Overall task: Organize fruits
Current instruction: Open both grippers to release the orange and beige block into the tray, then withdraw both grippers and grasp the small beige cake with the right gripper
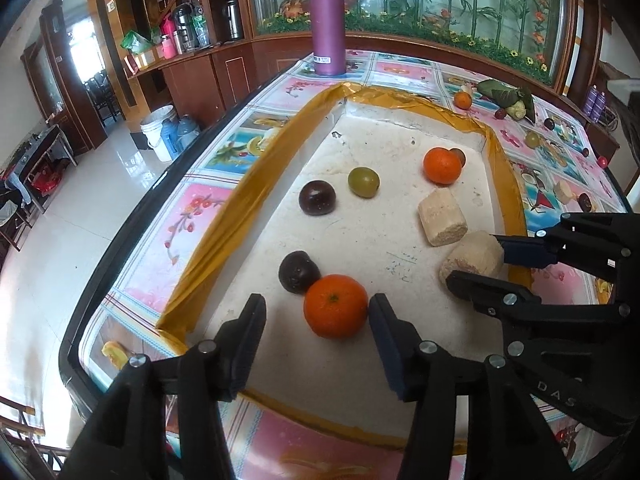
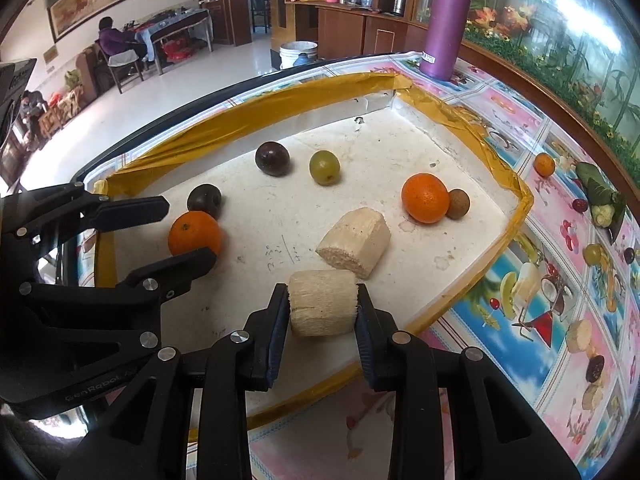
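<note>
A white tray with a yellow taped rim (image 1: 280, 152) (image 2: 516, 216) lies on the table. It holds two oranges, two dark plums, a green grape and two pale sugarcane pieces. My left gripper (image 1: 316, 320) (image 2: 188, 228) is open around the near orange (image 1: 335, 306) (image 2: 195, 233), which rests on the tray; the right pad touches it, the left pad stands apart. A dark plum (image 1: 298, 272) touches that orange. My right gripper (image 2: 322, 304) (image 1: 476, 258) is shut on a sugarcane piece (image 2: 323, 303) (image 1: 472, 258) over the tray's near right part.
A second sugarcane piece (image 2: 354, 242), the far orange (image 2: 425, 198), a brown longan (image 2: 458, 204), a grape (image 2: 325, 167) and a plum (image 2: 272, 158) lie in the tray. A purple flask (image 1: 327, 24) stands behind it. Loose fruit (image 2: 545, 165) lies on the tablecloth to the right.
</note>
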`<action>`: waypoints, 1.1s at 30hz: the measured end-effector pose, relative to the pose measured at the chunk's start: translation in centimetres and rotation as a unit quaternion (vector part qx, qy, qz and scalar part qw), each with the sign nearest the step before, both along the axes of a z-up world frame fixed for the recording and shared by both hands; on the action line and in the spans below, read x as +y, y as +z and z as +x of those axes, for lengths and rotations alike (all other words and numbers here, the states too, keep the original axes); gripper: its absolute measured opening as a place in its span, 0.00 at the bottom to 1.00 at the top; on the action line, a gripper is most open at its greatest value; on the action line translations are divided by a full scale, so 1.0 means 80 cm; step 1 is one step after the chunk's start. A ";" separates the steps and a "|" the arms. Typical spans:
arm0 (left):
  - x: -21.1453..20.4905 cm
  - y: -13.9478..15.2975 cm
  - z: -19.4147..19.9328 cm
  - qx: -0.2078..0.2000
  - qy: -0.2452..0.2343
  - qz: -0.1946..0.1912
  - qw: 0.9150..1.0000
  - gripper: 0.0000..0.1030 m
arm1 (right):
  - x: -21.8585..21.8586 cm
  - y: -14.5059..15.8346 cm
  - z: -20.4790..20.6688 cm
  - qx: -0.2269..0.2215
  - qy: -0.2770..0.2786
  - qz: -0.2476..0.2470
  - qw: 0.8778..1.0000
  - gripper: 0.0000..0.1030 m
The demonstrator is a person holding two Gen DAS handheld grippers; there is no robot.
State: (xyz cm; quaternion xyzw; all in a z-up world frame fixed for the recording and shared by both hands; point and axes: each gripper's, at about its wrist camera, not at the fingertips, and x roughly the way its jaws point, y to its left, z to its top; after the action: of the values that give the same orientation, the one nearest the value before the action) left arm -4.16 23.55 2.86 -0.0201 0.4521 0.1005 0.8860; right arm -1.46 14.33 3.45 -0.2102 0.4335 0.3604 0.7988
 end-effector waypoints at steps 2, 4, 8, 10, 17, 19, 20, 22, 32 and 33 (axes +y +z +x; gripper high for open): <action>0.006 0.003 -0.004 -0.004 0.007 0.001 1.000 0.58 | -0.003 0.003 -0.004 -0.003 0.000 0.001 1.000 0.30; 0.011 0.006 -0.009 -0.007 0.013 0.003 1.000 0.59 | -0.006 0.007 -0.007 -0.005 -0.002 0.003 1.000 0.31; 0.014 0.017 -0.022 -0.025 0.028 0.022 0.999 0.61 | -0.021 0.021 -0.018 -0.007 -0.010 0.017 1.000 0.33; 0.014 0.023 -0.027 -0.036 0.034 0.022 0.999 0.64 | -0.030 0.028 -0.023 -0.006 -0.013 0.028 1.000 0.33; -0.009 0.041 -0.032 -0.062 0.025 0.014 0.998 0.71 | -0.082 0.040 -0.047 0.002 -0.036 0.045 0.998 0.38; -0.024 0.047 -0.031 -0.069 0.013 0.015 0.997 0.77 | -0.103 0.038 -0.050 0.006 -0.053 0.046 0.998 0.40; -0.033 0.050 -0.030 -0.074 0.005 0.015 0.997 0.78 | -0.114 0.037 -0.051 0.008 -0.062 0.048 0.997 0.40; -0.053 0.054 -0.026 -0.077 -0.013 0.013 0.997 0.85 | -0.141 0.034 -0.051 0.011 -0.089 0.053 0.995 0.41; -0.170 0.052 0.000 -0.052 -0.111 -0.002 0.992 0.89 | -0.336 0.026 -0.036 0.008 -0.270 0.071 0.960 0.42; -0.181 0.052 0.002 -0.050 -0.121 -0.004 0.991 0.91 | -0.357 0.025 -0.035 0.007 -0.288 0.068 0.955 0.42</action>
State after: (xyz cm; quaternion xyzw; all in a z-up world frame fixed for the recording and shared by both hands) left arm -4.03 9.07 7.02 0.0261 0.4066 -0.0109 0.9132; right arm -4.22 -14.24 5.46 -0.0196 0.4555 0.1450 0.8782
